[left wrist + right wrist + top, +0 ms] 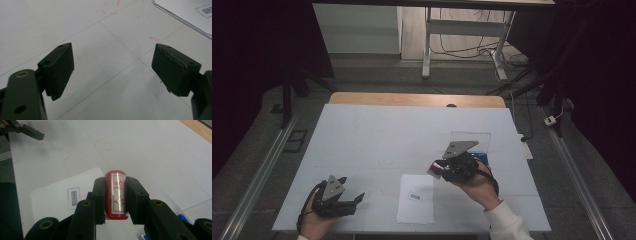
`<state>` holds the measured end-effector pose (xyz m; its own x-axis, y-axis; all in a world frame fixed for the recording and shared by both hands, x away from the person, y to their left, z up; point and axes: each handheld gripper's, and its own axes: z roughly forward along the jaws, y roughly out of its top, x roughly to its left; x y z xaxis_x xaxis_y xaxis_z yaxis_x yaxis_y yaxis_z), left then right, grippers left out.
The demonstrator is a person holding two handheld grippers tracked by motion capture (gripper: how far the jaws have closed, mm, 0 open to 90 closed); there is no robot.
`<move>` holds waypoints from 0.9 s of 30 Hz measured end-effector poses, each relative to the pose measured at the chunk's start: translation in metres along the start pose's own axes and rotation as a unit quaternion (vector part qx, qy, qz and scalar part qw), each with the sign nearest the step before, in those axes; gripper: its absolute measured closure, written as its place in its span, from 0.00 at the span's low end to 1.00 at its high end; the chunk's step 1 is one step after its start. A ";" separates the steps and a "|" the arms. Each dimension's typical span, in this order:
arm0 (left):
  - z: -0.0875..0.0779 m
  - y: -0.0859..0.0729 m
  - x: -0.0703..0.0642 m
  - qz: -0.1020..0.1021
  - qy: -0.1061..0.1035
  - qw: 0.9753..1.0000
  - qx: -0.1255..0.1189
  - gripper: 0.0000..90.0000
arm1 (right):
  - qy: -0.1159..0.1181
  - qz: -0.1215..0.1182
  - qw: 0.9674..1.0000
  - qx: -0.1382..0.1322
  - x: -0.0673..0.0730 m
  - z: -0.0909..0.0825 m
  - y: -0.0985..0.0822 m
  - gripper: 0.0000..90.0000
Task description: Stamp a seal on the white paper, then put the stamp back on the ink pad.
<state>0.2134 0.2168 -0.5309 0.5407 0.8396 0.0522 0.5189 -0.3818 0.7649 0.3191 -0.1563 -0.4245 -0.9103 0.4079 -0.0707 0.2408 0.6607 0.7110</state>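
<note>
My right gripper (115, 195) is shut on a red stamp (115, 192) whose shiny face bears red characters. In the high view the right gripper (438, 168) hangs above the table, just right of a white sheet of paper (415, 199) with a small blue printed box (415, 196). That sheet (62, 197) lies below and left of the stamp in the right gripper view. My left gripper (354, 199) rests near the front left of the table, jaws wide apart with nothing between them; its pads (60, 67) frame bare tabletop.
The table is covered with a white mat (377, 135) marked by faint lines and small red smudges (154, 38). A blue item (479, 156) and a clear plastic sheet (470, 138) lie behind the right hand. A desk frame and cables stand beyond the table's far edge.
</note>
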 end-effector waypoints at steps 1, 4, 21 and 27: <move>0.000 0.000 0.000 -0.001 0.000 1.000 -0.001 0.20 | -0.001 0.002 1.000 -0.002 -0.002 -0.001 -0.001 0.78; 0.000 0.000 0.000 -0.001 0.000 1.000 -0.001 0.20 | -0.010 0.011 1.000 -0.002 -0.008 -0.006 -0.003 0.78; 0.000 0.000 0.000 0.001 0.000 1.000 0.002 0.20 | -0.067 0.053 0.996 -0.003 -0.043 -0.025 -0.021 0.78; 0.001 0.000 0.000 0.001 0.001 1.000 0.002 0.20 | -0.079 0.063 0.995 -0.002 -0.051 -0.029 -0.026 0.78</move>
<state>0.2135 0.2167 -0.5315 0.5410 0.8393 0.0545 0.5206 -0.3850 0.7620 0.3496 -0.2128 -0.4188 -0.8083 0.5819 -0.0891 0.3488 0.5953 0.7238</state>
